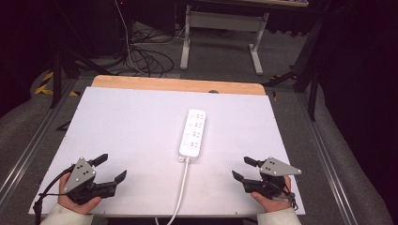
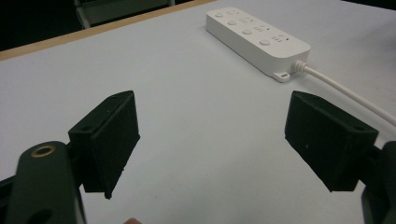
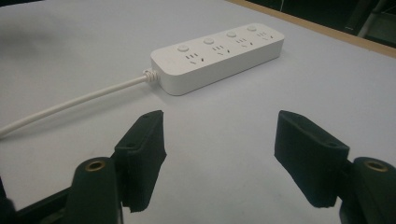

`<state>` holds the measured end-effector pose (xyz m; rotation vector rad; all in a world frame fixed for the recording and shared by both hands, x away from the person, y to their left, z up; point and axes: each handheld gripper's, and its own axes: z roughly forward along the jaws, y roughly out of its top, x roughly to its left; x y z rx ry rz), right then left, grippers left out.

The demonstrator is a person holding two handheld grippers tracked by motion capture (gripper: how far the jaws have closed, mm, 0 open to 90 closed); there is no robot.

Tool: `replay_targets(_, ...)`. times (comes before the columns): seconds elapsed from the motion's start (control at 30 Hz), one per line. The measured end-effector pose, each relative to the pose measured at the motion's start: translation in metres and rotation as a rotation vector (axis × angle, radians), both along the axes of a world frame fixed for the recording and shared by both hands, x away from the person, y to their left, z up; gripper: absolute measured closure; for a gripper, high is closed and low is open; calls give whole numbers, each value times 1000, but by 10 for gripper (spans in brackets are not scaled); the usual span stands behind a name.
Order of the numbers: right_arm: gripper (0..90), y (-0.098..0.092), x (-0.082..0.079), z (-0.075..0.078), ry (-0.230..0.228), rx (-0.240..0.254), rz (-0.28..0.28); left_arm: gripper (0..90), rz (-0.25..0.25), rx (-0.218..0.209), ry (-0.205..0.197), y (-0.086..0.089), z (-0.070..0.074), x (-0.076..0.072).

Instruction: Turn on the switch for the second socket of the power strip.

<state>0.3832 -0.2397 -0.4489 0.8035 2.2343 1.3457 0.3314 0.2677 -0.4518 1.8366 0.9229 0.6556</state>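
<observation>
Between two empty grippers with parted jaws lies a power strip (image 1: pixel 193 133).

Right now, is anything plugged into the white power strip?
No. The power strip lies flat with all four sockets empty; its own cord trails off.

A white four-socket power strip (image 1: pixel 193 134) lies flat near the middle of a white-topped table (image 1: pixel 117 131), its white cord (image 1: pixel 180 192) running off the near edge. A strip of bare wooden edge (image 1: pixel 178 85) shows along the far side. Beyond, black cables (image 1: pixel 145 58) tangle on grey floor beside a grey metal desk frame (image 1: pixel 220 28).
</observation>
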Motion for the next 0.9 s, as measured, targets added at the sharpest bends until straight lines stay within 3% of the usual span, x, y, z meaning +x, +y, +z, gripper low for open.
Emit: replay_targets(0.9,340,4,0,6,-17,-18,4,180,11,33,-19,-4,2,-3)
